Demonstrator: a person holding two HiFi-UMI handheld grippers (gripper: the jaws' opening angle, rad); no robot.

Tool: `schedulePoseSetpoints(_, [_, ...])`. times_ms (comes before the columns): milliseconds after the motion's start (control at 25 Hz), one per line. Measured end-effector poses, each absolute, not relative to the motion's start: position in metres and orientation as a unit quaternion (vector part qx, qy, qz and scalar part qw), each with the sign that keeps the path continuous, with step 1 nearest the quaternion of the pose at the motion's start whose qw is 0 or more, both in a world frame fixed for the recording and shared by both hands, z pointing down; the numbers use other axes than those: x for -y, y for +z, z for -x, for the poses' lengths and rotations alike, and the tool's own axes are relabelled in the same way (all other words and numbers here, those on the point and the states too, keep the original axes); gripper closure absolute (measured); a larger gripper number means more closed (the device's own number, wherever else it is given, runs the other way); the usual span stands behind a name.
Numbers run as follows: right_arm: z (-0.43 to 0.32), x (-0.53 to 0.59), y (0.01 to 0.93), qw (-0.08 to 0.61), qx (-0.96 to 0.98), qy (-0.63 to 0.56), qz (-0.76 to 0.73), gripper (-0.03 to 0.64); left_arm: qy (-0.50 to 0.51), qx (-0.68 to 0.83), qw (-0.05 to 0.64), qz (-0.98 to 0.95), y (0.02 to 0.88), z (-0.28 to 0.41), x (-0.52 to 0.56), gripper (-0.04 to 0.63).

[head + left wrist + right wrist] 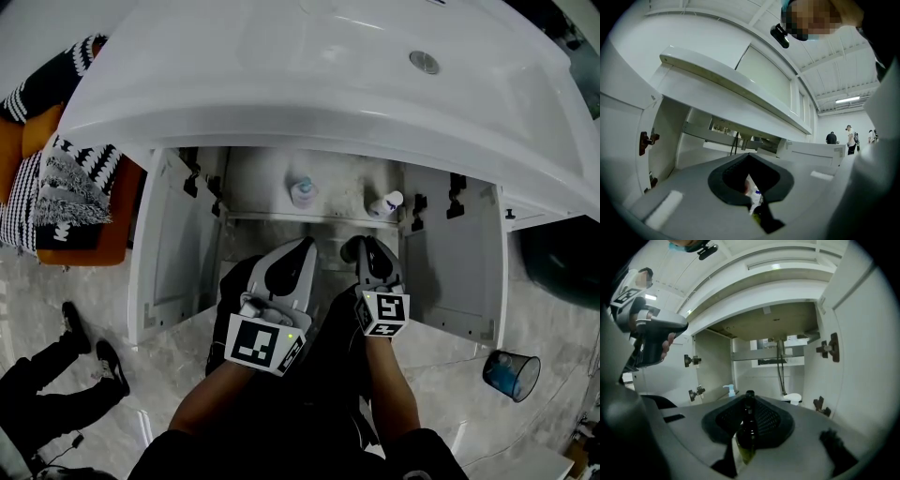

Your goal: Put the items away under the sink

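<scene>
In the right gripper view a dark glass bottle (746, 437) with yellowish liquid stands upright between the jaws, and my right gripper (749, 404) is shut on it. It is held in front of the open cabinet (309, 225) under the white sink (328, 84). On the cabinet floor stand a pump bottle with a blue top (302, 191) and a white bottle (384, 203). My left gripper (298, 251) hovers beside the right gripper (367, 251), just outside the cabinet, shut with nothing in it. In the left gripper view the jaws of the left gripper (749, 161) meet, leaving only a thin slit.
Both cabinet doors hang open, left door (173, 244) and right door (455, 258). A drain hose (779, 366) drops at the cabinet's back. An orange seat with a black-and-white blanket (66, 187) is at the left. A clear cup (511, 373) sits on the marble floor at the right. Someone's shoes (84, 342) are at lower left.
</scene>
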State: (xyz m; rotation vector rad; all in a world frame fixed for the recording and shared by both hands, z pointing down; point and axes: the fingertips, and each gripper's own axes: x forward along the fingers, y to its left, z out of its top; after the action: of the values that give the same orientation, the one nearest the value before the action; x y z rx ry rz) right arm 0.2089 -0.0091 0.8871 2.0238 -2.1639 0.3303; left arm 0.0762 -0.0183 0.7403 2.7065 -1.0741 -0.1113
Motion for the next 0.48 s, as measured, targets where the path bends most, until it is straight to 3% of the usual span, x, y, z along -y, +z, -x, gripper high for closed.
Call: schedulePoseSetpoints(480, [-0.208, 0.029, 0.894, 0.079, 0.724, 0.1, -0.678, 0.552, -0.04, 0.359, 0.118, -0.925, 0.743, -0.074, 0.02, 0.588])
